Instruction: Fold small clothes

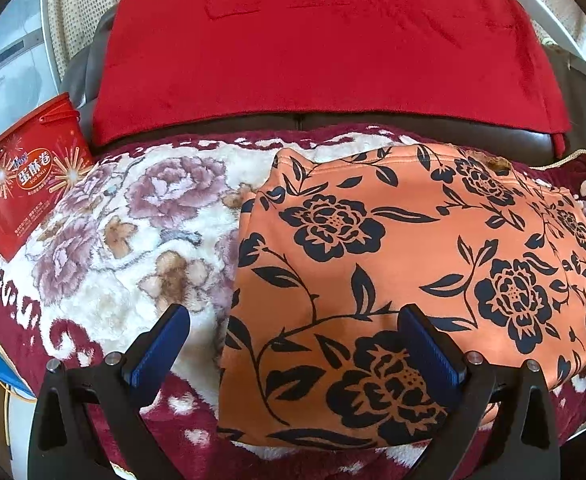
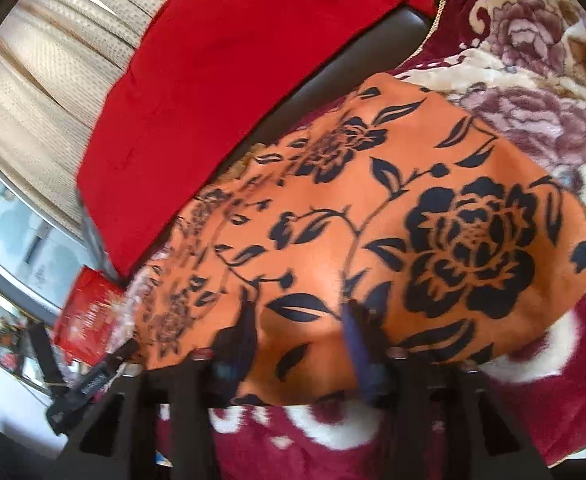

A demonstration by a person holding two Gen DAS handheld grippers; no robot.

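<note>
In the right wrist view we see the fingers blurred. The red box is blurred too, its print unreadable. The orange cloth hides the blanket under it.

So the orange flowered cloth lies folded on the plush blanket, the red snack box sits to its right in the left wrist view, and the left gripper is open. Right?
Not quite. In the left wrist view the red snack box sits to the left of the orange flowered cloth, not to its right. The rest holds: the cloth lies folded on the plush blanket, and the left gripper is open.
</note>
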